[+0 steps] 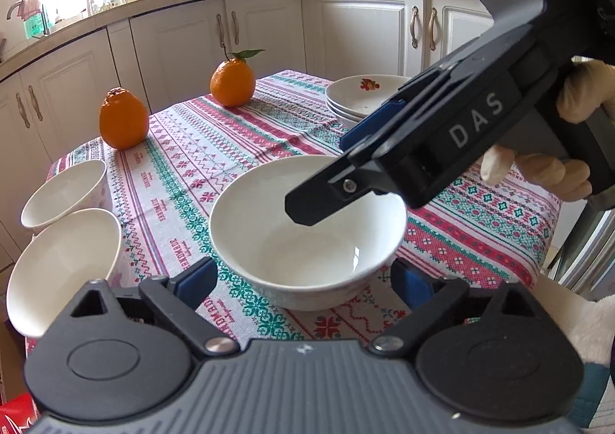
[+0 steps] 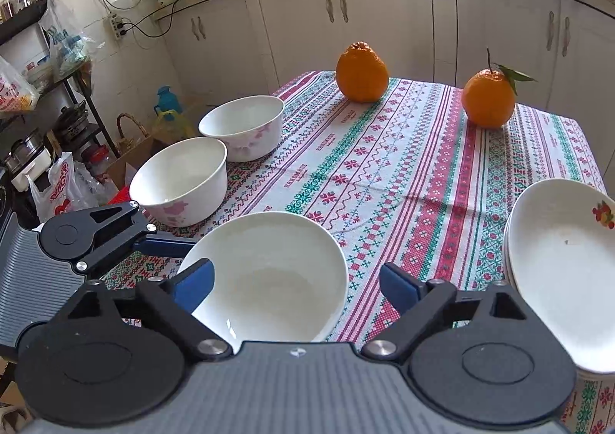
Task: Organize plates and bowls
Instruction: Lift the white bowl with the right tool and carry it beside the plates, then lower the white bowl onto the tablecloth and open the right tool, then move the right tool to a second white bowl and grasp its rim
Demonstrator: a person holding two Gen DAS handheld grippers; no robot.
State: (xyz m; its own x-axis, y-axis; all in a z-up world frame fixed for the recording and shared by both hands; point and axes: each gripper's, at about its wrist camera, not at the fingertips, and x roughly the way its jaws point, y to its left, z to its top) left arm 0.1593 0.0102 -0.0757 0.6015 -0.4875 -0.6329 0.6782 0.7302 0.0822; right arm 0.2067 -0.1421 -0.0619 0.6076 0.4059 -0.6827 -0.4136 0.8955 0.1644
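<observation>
Kitchen desk under a patterned cloth [image 2: 403, 165] — white bowl [image 1: 307, 226] near its front edge, left tool [image 1: 303, 280] and right tool [image 2: 296, 284] both spread wide around it, gripping nothing, stacked plates [image 2: 561, 272] at the right edge.

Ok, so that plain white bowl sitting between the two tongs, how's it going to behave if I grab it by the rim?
The plain white glazed bowl looks like stiff ceramic, so it probably won't flex but could chip if knocked. Its glossy surface shows reflections, so the pads may slip. It stands on a narrow foot on the patterned tablecloth, so a sideways push might tip it.
</observation>
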